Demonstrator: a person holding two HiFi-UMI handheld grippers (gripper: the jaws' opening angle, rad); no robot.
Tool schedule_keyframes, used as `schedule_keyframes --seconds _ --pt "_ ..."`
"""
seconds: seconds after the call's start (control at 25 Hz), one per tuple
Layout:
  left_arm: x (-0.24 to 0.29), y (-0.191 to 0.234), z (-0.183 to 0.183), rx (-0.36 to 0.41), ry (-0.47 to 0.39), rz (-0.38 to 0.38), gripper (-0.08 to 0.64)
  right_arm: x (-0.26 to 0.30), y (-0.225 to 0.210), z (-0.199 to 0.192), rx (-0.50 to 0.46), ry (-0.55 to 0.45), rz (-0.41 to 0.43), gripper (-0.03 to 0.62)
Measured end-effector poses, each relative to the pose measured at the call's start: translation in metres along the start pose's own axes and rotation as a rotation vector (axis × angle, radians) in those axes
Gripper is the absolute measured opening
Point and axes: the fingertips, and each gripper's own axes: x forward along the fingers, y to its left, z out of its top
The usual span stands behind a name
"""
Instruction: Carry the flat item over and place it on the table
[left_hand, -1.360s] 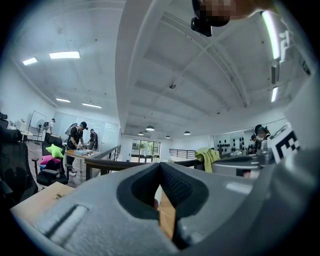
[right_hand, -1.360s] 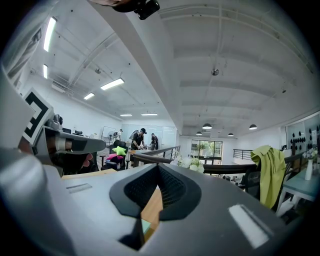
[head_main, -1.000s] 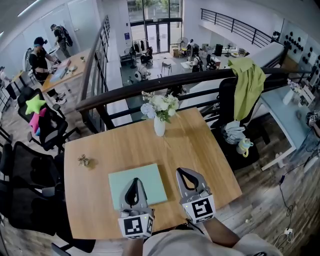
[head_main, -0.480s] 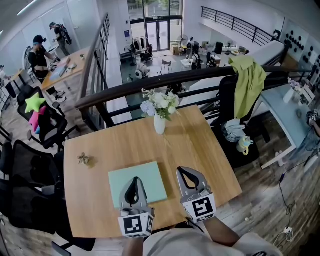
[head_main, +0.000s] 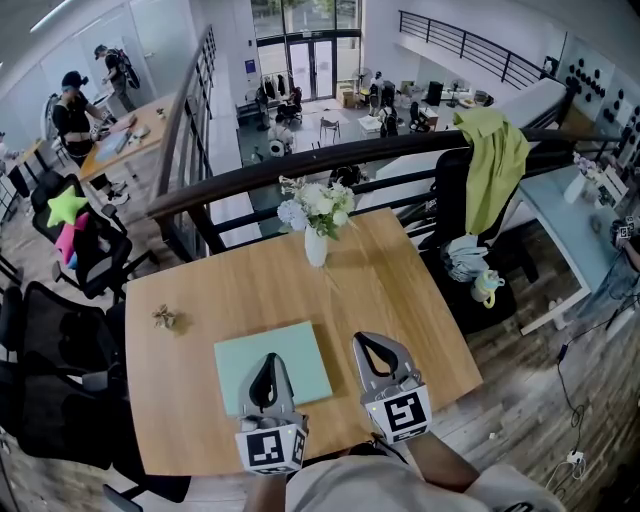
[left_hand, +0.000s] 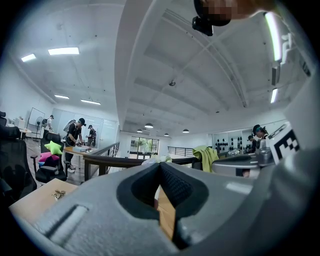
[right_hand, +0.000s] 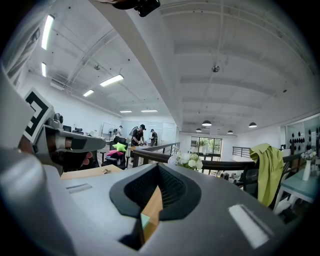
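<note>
On the square light-wood table (head_main: 400, 290), a flat pale-green rectangular board (head_main: 290, 345), lying near the front edge, left of centre. Over the board's near edge, the left gripper (head_main: 268, 362), jaws pressed together with nothing pinched; contact with the board not discernible. Just beside the board's right edge, over bare wood, the right gripper (head_main: 372, 342), jaws likewise closed and empty. Farther back, an upright white vase of pale flowers (head_main: 316, 245); toward the left edge, a small brownish dried sprig (head_main: 165, 318).
</note>
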Motion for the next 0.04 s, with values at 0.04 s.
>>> schedule_keyframes --seconds 0.04 --pt "0.0004 -0.0001 -0.0004 0.0 0.002 0.0 0.003 0.0001 -0.0006 -0.0001 0.002 0.0 -0.001 0.009"
